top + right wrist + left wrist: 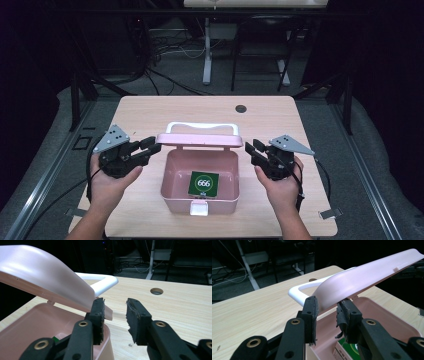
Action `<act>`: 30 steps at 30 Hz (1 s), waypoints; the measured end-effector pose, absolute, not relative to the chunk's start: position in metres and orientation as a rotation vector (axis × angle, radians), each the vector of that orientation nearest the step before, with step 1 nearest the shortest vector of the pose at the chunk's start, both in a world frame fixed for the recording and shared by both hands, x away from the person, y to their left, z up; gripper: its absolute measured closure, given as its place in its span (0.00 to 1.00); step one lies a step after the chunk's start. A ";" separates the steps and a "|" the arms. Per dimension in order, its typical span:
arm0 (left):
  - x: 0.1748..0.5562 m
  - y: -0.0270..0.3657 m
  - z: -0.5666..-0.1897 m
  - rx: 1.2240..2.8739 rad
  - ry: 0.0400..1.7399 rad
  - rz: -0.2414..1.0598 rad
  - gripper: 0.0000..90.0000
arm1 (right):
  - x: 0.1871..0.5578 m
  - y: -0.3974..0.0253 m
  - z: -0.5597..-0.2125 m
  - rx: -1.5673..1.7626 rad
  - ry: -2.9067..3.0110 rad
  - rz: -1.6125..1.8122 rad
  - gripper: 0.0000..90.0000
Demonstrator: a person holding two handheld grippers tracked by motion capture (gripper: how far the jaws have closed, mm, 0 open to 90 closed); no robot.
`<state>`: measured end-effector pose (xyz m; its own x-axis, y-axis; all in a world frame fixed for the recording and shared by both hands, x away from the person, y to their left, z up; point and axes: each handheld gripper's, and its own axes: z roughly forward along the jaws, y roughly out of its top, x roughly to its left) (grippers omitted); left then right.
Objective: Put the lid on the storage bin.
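While the lid stands raised: I log the opening step.
Box [172, 172]: near front edge of table [145, 110], green card [204, 183] inside.
Lid [200, 139]: tilted up.
Left gripper [151, 145]: jaws parted around lid's corner, unclenched.
Right gripper [252, 147]: released, beside lid's other end.
Next, likely: swing lid fully back or reach the card.

Prob. lab: floor cables [165, 50], dark curtains [385, 75].

Wooden table [150, 112] with round hole [241, 108], white desk legs [207, 50] behind
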<state>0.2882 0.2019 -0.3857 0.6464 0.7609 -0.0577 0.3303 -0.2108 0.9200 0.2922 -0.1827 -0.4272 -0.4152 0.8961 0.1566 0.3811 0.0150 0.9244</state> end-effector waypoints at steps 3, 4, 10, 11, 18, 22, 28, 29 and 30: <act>0.287 0.203 -0.386 1.800 0.879 0.509 0.75 | 0.293 -0.184 -0.427 1.307 1.817 1.407 0.70; 0.286 0.203 -0.387 1.803 0.878 0.511 0.75 | 0.293 -0.185 -0.427 1.310 1.816 1.411 0.69; 0.282 0.205 -0.387 1.811 0.861 0.495 0.71 | 0.295 -0.187 -0.426 1.303 1.811 1.412 0.66; 0.282 0.205 -0.387 1.810 0.862 0.493 0.70 | 0.296 -0.187 -0.427 1.301 1.810 1.412 0.66; 0.280 0.208 -0.389 1.817 0.859 0.493 0.64 | 0.296 -0.188 -0.427 1.311 1.809 1.416 0.65; 0.279 0.209 -0.391 1.819 0.860 0.483 0.62 | 0.296 -0.189 -0.427 1.314 1.805 1.421 0.65; 0.276 0.211 -0.396 1.817 0.860 0.471 0.62 | 0.297 -0.189 -0.428 1.315 1.807 1.419 0.64; 0.275 0.212 -0.397 1.821 0.861 0.471 0.62 | 0.297 -0.189 -0.428 1.314 1.808 1.417 0.64; 0.275 0.212 -0.397 1.821 0.862 0.472 0.62 | 0.297 -0.189 -0.428 1.315 1.807 1.420 0.64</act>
